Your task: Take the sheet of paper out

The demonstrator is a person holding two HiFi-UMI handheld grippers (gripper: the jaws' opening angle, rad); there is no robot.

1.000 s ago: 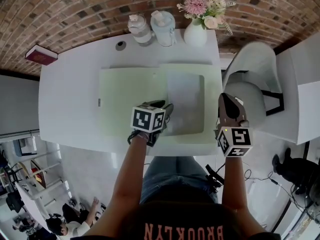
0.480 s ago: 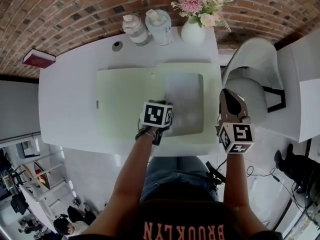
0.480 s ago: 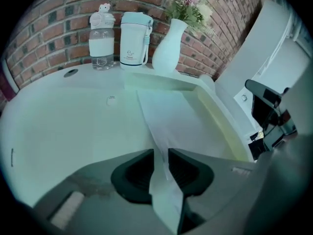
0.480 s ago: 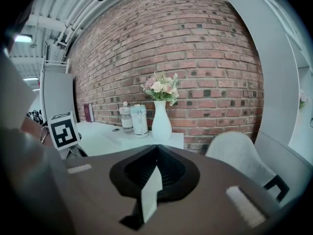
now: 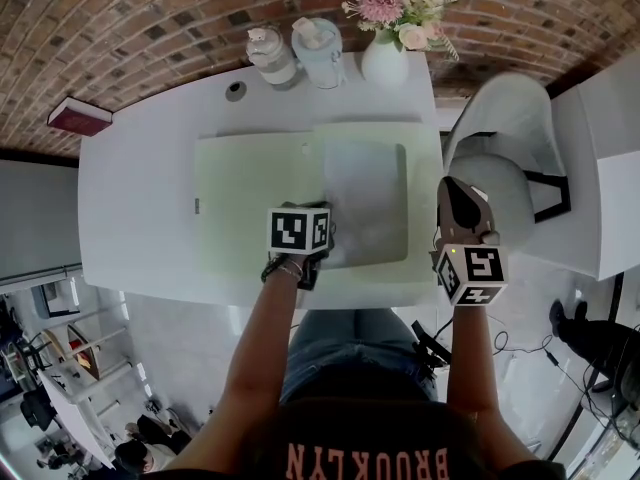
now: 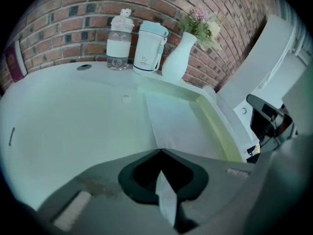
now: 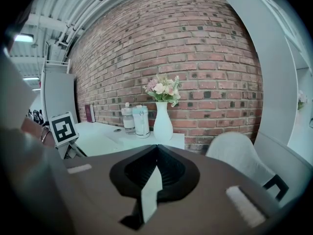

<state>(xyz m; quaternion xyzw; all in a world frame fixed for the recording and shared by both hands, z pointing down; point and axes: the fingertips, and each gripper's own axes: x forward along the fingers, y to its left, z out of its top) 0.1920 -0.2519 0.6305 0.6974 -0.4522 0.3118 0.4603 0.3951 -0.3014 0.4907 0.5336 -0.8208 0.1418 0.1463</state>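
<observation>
Sheet lay flat in the right half of the open green folder on the table, center of the head view. Left gripper was at the sheet's near-left corner, jaws together, apparently pinching that corner. Right gripper was at the right of the frame over the chair, jaws closed on nothing. The sheet was likely light, thin and floppy and easy to crease or tear. Best grip was at a corner or edge, sliding it out low and flat.
</observation>
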